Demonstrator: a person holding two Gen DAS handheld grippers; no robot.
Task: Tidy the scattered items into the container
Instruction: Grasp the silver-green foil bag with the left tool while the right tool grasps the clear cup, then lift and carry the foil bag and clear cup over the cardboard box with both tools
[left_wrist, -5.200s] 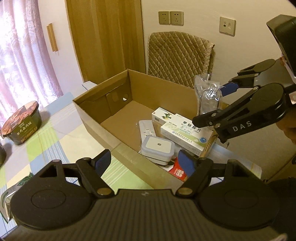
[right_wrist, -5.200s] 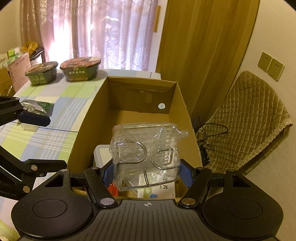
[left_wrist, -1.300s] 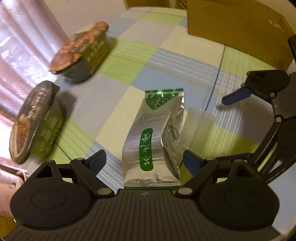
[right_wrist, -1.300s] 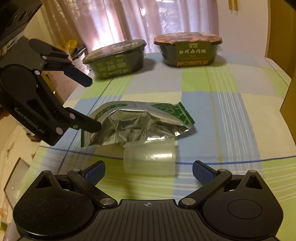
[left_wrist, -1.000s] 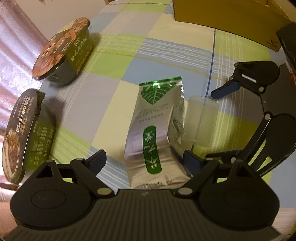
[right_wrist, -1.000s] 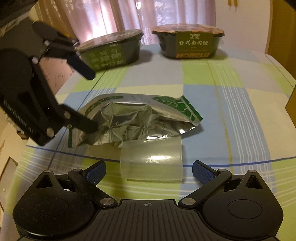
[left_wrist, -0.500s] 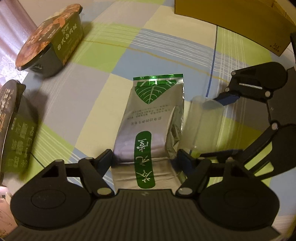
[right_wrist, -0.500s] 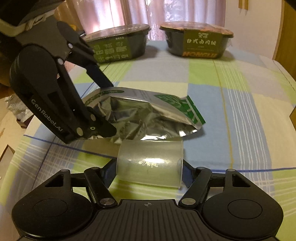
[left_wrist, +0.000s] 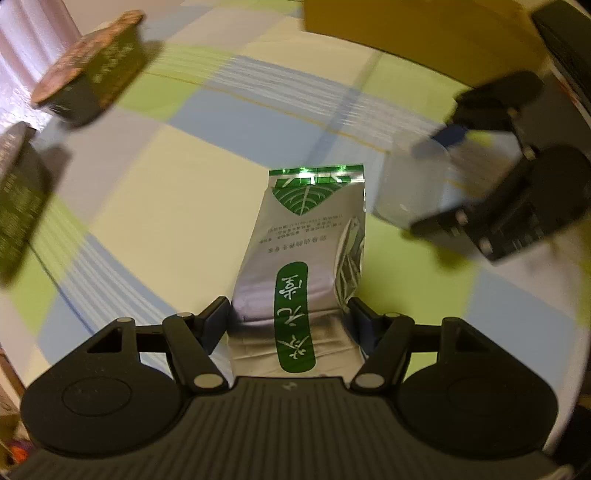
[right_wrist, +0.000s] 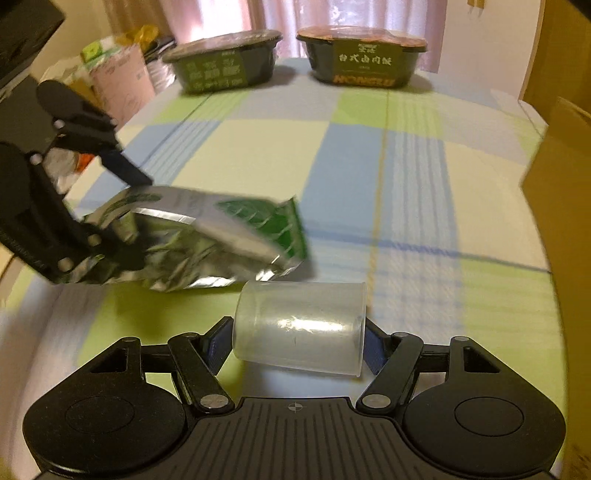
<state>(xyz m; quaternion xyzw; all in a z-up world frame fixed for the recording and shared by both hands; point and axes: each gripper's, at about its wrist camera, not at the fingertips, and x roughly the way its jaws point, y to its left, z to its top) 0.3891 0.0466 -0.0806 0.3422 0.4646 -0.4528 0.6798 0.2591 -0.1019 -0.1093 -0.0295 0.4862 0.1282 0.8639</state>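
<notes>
Pinching the foil tea pouch (left_wrist: 295, 258) is the left gripper (left_wrist: 290, 319); the right gripper (right_wrist: 297, 341) clamps a clear plastic cup (right_wrist: 301, 326) above the checked surface (right_wrist: 406, 177).

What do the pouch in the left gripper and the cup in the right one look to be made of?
Pouch: apparently metallised foil laminate, shiny silver with green print; it creases sharply and mirrors light. Cup: probably thin plastic, frosted and translucent; the tablecloth shows faintly through its wall.
</notes>
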